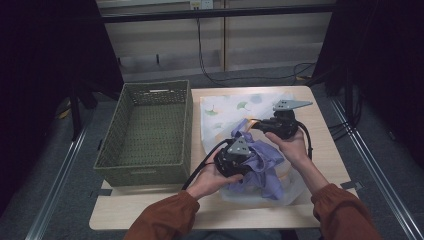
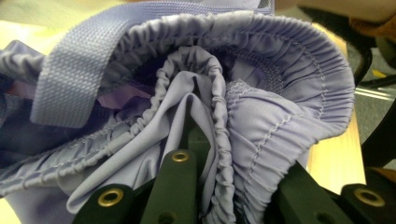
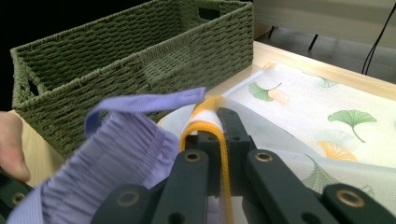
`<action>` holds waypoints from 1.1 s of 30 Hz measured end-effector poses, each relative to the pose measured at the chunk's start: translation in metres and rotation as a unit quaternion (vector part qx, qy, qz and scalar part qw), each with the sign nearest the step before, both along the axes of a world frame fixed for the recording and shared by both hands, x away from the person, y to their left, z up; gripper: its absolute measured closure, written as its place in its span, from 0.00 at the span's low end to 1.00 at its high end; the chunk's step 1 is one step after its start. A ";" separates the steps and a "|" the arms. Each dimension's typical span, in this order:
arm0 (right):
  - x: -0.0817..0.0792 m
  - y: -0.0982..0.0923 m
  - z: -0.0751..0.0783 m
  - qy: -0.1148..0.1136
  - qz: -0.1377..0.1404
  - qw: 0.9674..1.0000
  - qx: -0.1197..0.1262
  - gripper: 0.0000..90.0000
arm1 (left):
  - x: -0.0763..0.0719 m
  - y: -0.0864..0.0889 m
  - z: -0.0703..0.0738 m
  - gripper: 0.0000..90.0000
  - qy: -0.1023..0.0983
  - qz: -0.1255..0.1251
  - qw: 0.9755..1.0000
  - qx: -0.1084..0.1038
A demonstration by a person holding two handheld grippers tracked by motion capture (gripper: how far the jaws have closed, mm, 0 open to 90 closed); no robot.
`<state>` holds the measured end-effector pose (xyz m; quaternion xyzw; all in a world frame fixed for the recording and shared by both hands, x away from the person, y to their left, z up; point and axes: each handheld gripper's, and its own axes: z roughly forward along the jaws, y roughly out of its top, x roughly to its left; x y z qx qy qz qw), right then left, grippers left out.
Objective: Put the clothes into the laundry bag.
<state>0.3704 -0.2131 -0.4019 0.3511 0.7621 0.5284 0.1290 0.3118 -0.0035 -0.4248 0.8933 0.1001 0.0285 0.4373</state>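
Evidently the work in hand is stuffing the lilac garment with the gathered elastic hem (image 1: 262,162) into the white mesh bag with the ginkgo-leaf print (image 1: 225,107), which lies on the pale wooden worktop (image 1: 325,150) just beside the green woven basket (image 1: 150,130).

The right tool (image 1: 256,124) has its jaws closed tight on the bag's yellow-edged rim (image 3: 212,125), holding the mouth up. The left tool (image 1: 235,172) is closed on a bunched fold of the lilac fabric (image 2: 196,116), with the gathered hem curling around its jaws.

To do this step well, I judge the right tool should keep the rim lifted and taut so the mouth gapes (a slack rim would fold over the cloth), while the left tool carries its bundle in deep before letting go. The lilac webbing strap (image 3: 144,103) hangs loose near the rim and could snag there.

Both forearms, in rust-orange sleeves (image 1: 165,217), come in from the near edge. The left hand (image 1: 210,177) sits low and close to the body; the right hand (image 1: 292,145) reaches further out, its tool pointing towards the basket.
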 end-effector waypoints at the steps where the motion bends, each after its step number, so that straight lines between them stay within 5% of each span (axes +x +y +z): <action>1: 0.000 0.000 0.000 0.000 0.000 1.000 0.000 0.99 | -0.001 -0.001 -0.002 0.90 0.005 0.002 1.000 -0.002; 19: -0.001 0.001 0.001 -0.003 0.001 1.000 -0.001 0.99 | -0.003 -0.013 -0.034 0.89 0.015 -0.020 0.998 0.053; 22: -0.001 0.001 0.001 -0.004 0.000 1.000 0.001 0.99 | -0.006 -0.016 -0.039 0.89 0.016 -0.023 0.997 0.066; 25: -0.001 0.001 0.001 -0.004 0.000 1.000 0.001 0.99 | -0.006 -0.020 -0.051 0.89 0.028 -0.027 0.994 0.100; 33: -0.002 0.005 0.001 -0.004 0.006 1.000 -0.004 0.99 | -0.006 -0.018 -0.056 0.88 0.028 -0.016 0.995 0.092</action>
